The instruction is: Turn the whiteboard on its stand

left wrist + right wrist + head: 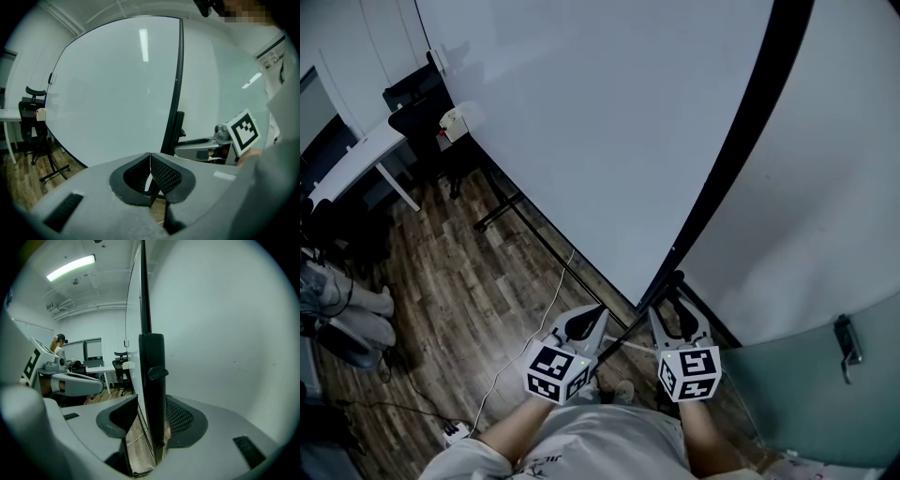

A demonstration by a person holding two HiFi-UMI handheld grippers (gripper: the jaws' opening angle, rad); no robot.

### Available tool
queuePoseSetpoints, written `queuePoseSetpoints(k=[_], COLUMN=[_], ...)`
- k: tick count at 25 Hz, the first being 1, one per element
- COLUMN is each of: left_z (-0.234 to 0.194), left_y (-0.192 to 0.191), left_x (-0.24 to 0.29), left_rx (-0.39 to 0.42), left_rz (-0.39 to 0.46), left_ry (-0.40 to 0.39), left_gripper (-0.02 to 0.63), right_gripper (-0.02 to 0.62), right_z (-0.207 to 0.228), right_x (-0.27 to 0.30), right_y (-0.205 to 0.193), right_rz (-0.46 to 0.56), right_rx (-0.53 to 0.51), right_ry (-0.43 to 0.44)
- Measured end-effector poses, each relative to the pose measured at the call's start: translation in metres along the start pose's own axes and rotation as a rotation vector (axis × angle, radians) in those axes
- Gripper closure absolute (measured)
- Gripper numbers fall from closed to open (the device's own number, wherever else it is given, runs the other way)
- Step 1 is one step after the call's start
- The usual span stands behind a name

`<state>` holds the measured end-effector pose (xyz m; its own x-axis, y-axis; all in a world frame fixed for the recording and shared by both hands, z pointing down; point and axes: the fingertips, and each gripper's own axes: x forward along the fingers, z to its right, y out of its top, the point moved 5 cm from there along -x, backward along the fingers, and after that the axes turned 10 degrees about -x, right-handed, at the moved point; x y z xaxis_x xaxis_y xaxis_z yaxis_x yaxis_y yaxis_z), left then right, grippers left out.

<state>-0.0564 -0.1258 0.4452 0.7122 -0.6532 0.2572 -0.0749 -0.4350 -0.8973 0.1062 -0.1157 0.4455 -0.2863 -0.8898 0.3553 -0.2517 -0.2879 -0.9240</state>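
Wood-plank floor [441, 281] lies under the broad, glossy whiteboard [600, 131], which is black-framed and upright, its long axis running away leftward. The right claw [151, 418] clamps the square black post [153, 380] at its near edge. The left claw [150, 164] is pressed together, empty.

In the head view the whiteboard [600, 131] fills 10 to 1 o'clock, its near edge running from 1 down to 6. Behind it, at 3, is the wall [834, 187], with a handle [847, 349] at 4. At 6 the post [675, 283] stands under that edge, between the jaws of the right gripper [676, 305]. The left gripper [581, 323] sits just left of it, apart from the post. A power strip [455, 432] lies on the floor [422, 281] at 7. The stand's foot [497, 211] lies at 9, below the board. A desk [356, 159] stands between 9 and 10, a chair [412, 98] just beside it at 10, nearer the board.
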Motion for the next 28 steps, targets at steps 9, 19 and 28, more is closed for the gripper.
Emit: queuePoseSetpoints(k=[9, 19, 28], left_z=[0.017, 0.024, 0.027], left_y=[-0.012, -0.015, -0.013], left_x=[-0.015, -0.018, -0.015], left_rx=[0.014, 0.000, 0.015], left_rz=[0.003, 0.009, 0.007], left_ry=[0.009, 0.004, -0.004], left_gripper=[0.595, 0.595, 0.595], right_gripper=[0.493, 0.588, 0.589], right_z=[-0.008, -0.016, -0.019], right_x=[-0.035, -0.042, -0.043], right_y=[-0.011, -0.020, -0.016], right_rz=[0.017, 0.029, 0.029], right_rx=[0.020, 0.033, 0.022], right_ry=[0.005, 0.015, 0.044])
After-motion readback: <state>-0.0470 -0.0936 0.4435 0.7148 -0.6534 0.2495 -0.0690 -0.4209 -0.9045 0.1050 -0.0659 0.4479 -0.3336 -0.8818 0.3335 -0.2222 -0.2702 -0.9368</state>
